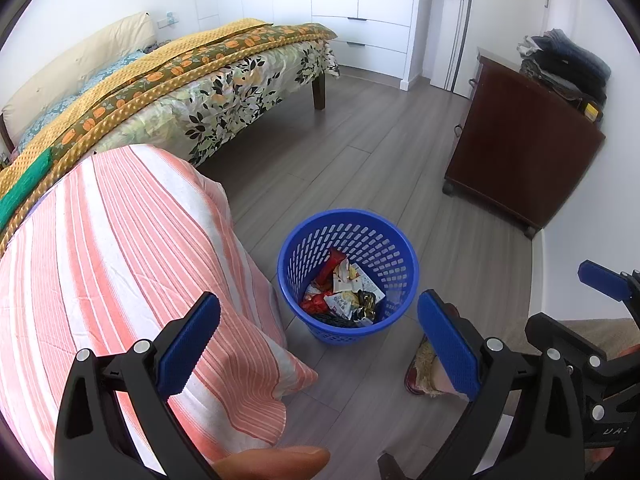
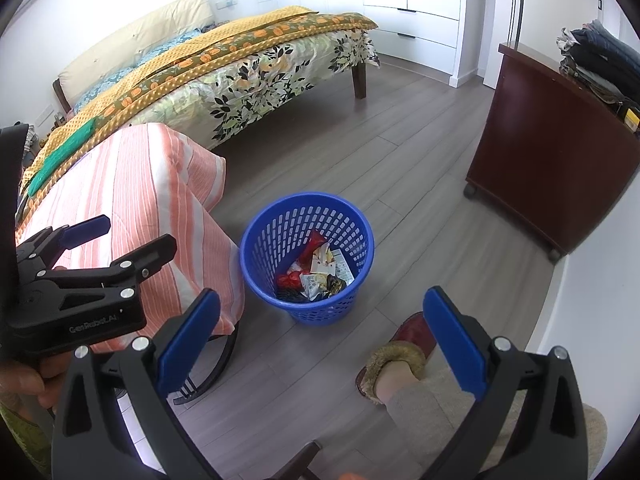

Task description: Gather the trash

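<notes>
On the floor sits the blue basket [image 1: 348,276] w/ wrappers [image 1: 348,296] inside. Left tool [image 1: 318,344] and right tool [image 2: 322,340] both hover above it, angled down, fingers wide apart, nothing gripped.

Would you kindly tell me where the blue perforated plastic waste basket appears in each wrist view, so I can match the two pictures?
Left wrist view: the blue perforated plastic waste basket stands on the floor, lower centre, wrappers inside, between the open left gripper fingers.
Right wrist view: the basket is just left of centre, above the open right gripper.
Shared landmark: the pink striped cloth directly left of the basket.
</notes>
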Tool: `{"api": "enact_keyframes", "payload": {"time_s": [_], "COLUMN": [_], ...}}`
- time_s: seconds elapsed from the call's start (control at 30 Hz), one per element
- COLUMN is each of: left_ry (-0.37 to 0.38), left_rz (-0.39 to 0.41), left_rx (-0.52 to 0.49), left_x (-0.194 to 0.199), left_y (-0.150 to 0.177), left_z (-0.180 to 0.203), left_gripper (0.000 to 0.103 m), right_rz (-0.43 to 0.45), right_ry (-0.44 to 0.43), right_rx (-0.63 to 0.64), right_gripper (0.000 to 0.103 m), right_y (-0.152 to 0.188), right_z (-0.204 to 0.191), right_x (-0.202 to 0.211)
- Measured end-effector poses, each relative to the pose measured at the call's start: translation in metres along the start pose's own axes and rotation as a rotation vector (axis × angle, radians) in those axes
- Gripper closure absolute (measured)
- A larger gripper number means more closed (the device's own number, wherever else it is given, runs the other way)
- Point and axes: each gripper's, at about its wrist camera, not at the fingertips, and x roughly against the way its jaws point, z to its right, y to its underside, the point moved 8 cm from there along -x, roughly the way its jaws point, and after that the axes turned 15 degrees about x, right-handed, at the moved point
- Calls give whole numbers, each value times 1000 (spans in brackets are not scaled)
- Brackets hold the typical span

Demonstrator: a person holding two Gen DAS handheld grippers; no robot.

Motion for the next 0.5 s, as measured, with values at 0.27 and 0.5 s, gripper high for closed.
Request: {"api": "enact_keyframes", "payload": {"time_s": [0.27,0.5], "left_ry": [0,1], "left_rz": [-1,-5], "left_rx": [-6,-11], "left_x": [-2,-3], "left_y": [2,4], "left_z": [1,2], "left_gripper": [5,5], "right_rz": [-3,-5], "right_ry": [-1,-1], "right_rx": [-1,-2], "right_gripper": [5,5], "right_y": [1,2], "right_z": [0,-1], "right_x": [-1,-1]}}
